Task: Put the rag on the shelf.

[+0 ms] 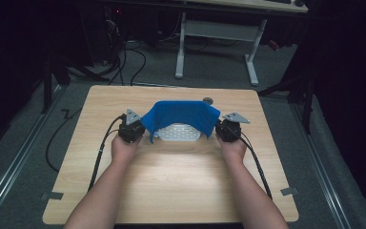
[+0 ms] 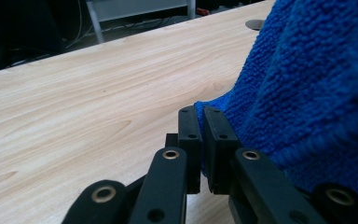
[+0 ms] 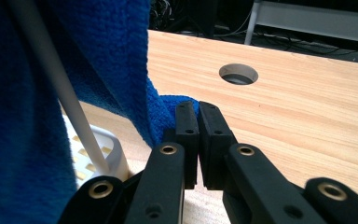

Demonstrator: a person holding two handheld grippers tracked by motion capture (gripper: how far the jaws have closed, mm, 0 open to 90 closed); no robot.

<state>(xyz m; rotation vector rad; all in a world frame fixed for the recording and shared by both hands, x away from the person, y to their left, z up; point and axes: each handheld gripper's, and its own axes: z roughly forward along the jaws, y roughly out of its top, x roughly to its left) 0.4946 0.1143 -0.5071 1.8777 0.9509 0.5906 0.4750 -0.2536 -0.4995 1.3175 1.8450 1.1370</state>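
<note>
A blue cloth [image 1: 181, 114] hangs spread over a white perforated basket [image 1: 177, 132] at the middle of the wooden table [image 1: 171, 181]. My left gripper [image 1: 141, 125] pinches the cloth's left edge and my right gripper [image 1: 218, 127] pinches its right edge, so the cloth arches between them. In the left gripper view the jaws [image 2: 201, 113] stand almost together with a corner of the cloth [image 2: 307, 84] caught between the tips. In the right gripper view the jaws [image 3: 193, 108] clamp another corner of the cloth [image 3: 28, 93], beside the basket's rim [image 3: 103, 145] and a thin white bar [image 3: 56, 70].
A round cable hole [image 1: 208, 100] lies in the table just behind the cloth. Black cables [image 1: 100, 157] trail from the grippers along both forearms. A white desk frame [image 1: 217, 33] and loose cables stand on the floor beyond the far edge.
</note>
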